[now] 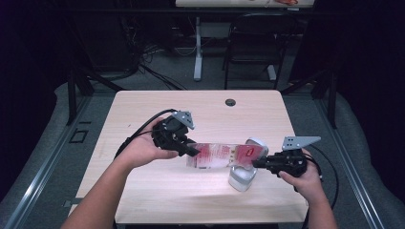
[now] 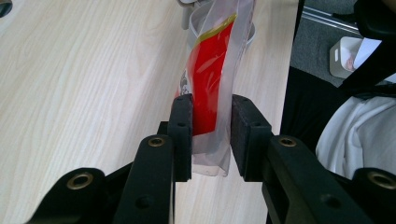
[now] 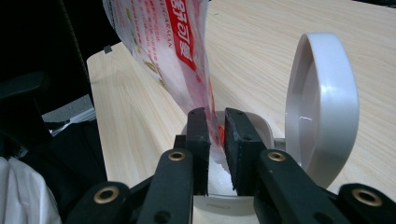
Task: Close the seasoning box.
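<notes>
Both claws clamp the bag point(image 1: 215, 156) held over the open white container point(image 1: 241, 177) on the counter point(image 1: 143, 109): left claw point(image 1: 193, 150), right claw point(image 1: 255, 163). Slack could spill powder past the rim.

Table brightly lit – surroundings dark – slight softness.

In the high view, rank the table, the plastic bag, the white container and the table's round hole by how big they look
1. table
2. plastic bag
3. white container, partly behind the bag
4. round hole
</notes>
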